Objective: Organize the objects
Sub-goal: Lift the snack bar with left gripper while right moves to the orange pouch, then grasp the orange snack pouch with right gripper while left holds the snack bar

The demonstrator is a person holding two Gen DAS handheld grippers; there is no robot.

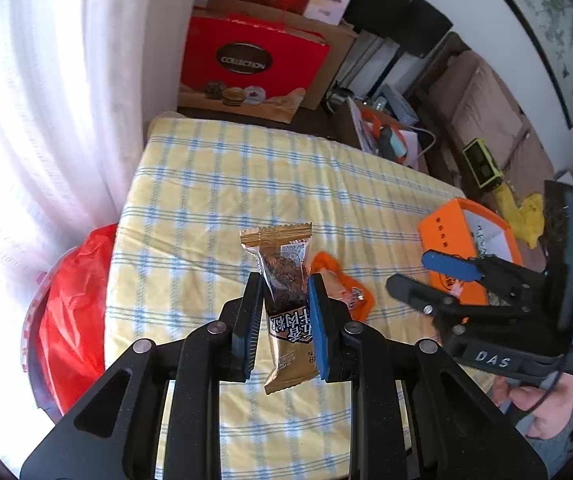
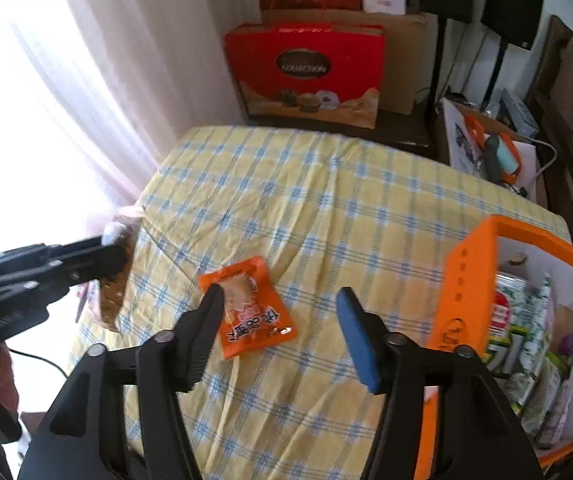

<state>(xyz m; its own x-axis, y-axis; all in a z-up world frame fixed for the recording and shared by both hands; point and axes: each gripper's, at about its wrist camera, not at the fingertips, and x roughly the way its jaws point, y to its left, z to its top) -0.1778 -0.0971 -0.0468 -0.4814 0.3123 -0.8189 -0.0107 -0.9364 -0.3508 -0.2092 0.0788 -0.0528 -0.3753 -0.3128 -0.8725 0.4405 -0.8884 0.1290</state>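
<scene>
**One snack gripped, one on the cloth**

The left gripper (image 1: 284,300) is clamped on a gold foil snack packet with a clear window (image 1: 286,304), its black pad and blue pad pressing the wrapper's two sides — the packet stands upright between them, crimped top edge uppermost, lifted clear of the table. The right gripper (image 2: 280,324) stands with its jaws apart and nothing between the pads; no earlier picture is at hand, only the wide gap now. Below and between its fingers lies a flat orange plastic snack packet (image 2: 248,308) on the yellow-and-blue checked tablecloth (image 2: 306,200), touched by neither finger as far as can be told. To the right of that gripper, at the table's edge, sits an open orange cardboard box with a white lining (image 2: 466,280) — green and white packets are already heaped inside. Beyond the table's far end a red gift box marked "COLLECTION" (image 1: 252,64) stands against brown cartons, beside a pale curtain (image 1: 46,100). A crumpled red plastic bag (image 1: 74,316) hangs off the table's left side.
</scene>
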